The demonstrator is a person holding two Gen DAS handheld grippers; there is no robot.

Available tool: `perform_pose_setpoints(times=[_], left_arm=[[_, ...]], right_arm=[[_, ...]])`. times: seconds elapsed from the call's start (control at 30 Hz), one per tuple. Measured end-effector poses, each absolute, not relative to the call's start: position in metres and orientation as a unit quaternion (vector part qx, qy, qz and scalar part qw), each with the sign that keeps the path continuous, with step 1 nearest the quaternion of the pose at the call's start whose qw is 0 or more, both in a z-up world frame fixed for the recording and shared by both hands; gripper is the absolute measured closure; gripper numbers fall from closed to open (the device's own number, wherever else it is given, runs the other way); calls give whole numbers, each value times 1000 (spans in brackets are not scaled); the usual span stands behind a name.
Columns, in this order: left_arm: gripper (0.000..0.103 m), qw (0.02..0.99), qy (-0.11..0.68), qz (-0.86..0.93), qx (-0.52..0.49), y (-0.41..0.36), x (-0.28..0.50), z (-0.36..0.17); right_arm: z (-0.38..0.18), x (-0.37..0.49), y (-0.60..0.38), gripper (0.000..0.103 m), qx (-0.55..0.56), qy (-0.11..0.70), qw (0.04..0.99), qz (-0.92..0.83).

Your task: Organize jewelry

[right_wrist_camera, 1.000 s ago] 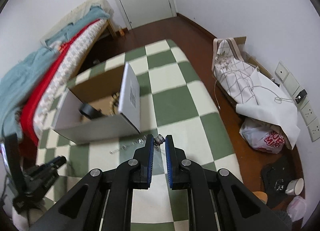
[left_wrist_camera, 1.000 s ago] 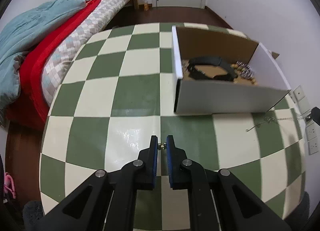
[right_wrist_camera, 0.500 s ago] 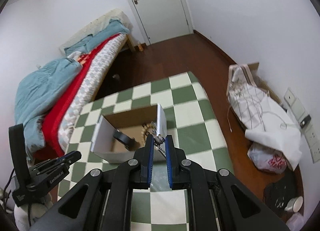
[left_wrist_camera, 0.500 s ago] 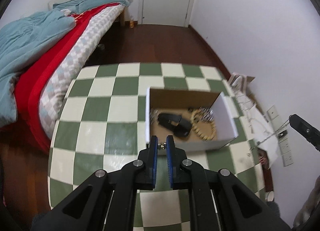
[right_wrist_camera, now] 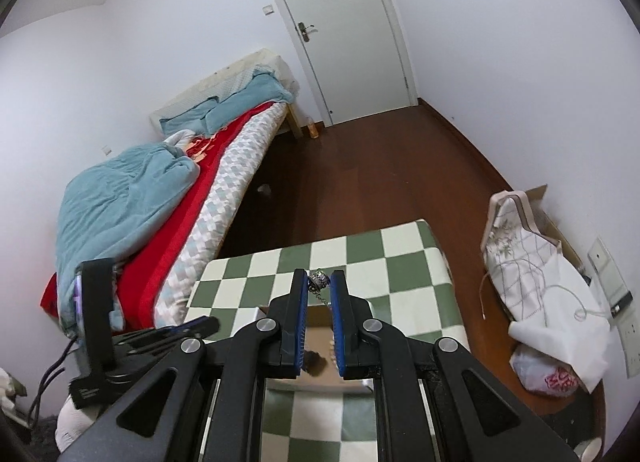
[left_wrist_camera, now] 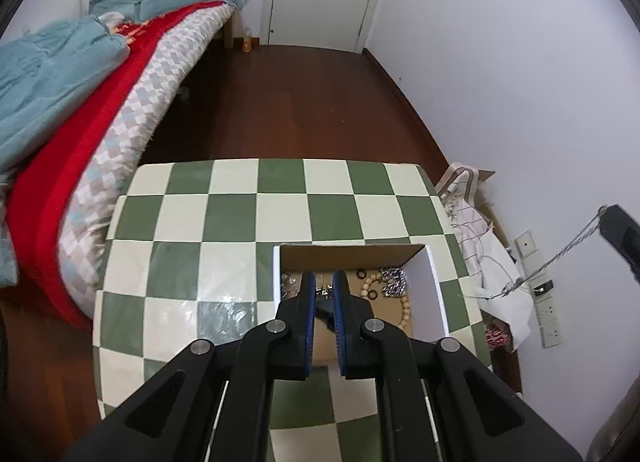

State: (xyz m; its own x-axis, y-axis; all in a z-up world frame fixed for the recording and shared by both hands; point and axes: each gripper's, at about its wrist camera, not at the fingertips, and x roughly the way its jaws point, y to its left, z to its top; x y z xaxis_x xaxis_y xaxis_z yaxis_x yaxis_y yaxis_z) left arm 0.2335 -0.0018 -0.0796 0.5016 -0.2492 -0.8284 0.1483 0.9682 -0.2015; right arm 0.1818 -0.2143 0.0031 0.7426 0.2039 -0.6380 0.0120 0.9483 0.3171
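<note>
Left gripper (left_wrist_camera: pixel 324 289) hangs over the near-left part of the box (left_wrist_camera: pixel 436 294), fingers closed on one end of a silver chain (left_wrist_camera: pixel 552 262); only a small metal bit shows between the pads. Right gripper (right_wrist_camera: pixel 320 282) is raised over the box too, fingers clamped on the chain's other end, a clasp-like piece, with links dangling down behind the pads. In the left view the chain runs taut through the air to the right of the box, up to the right gripper tip. Box is open-topped, white walls, brown inside, sitting on the green-and-white checkered surface (left_wrist_camera: pixel 224 221) toward its right near side. Inside the box: bead bracelet (left_wrist_camera: pixel 404 308), chunky silver links (left_wrist_camera: pixel 394 282) at the far right corner, a dark item mostly hidden behind the left gripper. Bed (right_wrist_camera: pixel 160 197) lies left of the box, door (right_wrist_camera: pixel 340 29) beyond it.
</note>
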Motion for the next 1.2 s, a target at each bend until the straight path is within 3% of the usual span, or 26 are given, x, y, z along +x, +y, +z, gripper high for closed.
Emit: perform_pose_setpoints(times=[0.63, 0.7, 0.73, 0.77, 0.8, 0.83, 0.87, 0.93, 1.03, 1.07, 1.2], left_arm=[[94, 793, 586, -138, -95, -7, 267, -150], [86, 795, 585, -127, -97, -4, 270, -148], [69, 797, 585, -121, -95, -2, 271, -147], [46, 800, 581, -116, -94, 0, 272, -146], [33, 804, 577, -110, -91, 2, 273, -144], [24, 811, 570, -101, -88, 4, 273, -141], [24, 816, 564, -98, -86, 6, 273, -138], [21, 823, 558, -85, -70, 8, 272, -135], [1, 838, 542, -55, -32, 9, 270, -132], [0, 842, 538, -47, -22, 9, 268, -132], [0, 856, 517, -13, 8, 14, 259, -131]], right_arm=[[-104, 251, -190, 91, 144, 492, 856, 65], [-113, 258, -189, 90, 136, 507, 849, 61], [-115, 261, -190, 90, 137, 513, 845, 60], [-118, 264, -190, 90, 135, 520, 842, 58], [-121, 266, -190, 89, 131, 526, 839, 56], [-122, 267, -191, 85, 128, 528, 838, 54], [-123, 268, -191, 79, 125, 530, 837, 52], [-124, 269, -191, 48, 117, 534, 836, 46], [-126, 268, -190, 39, 98, 539, 836, 35], [-127, 267, -189, 38, 92, 541, 836, 30], [-134, 260, -186, 6, 50, 551, 833, -10]])
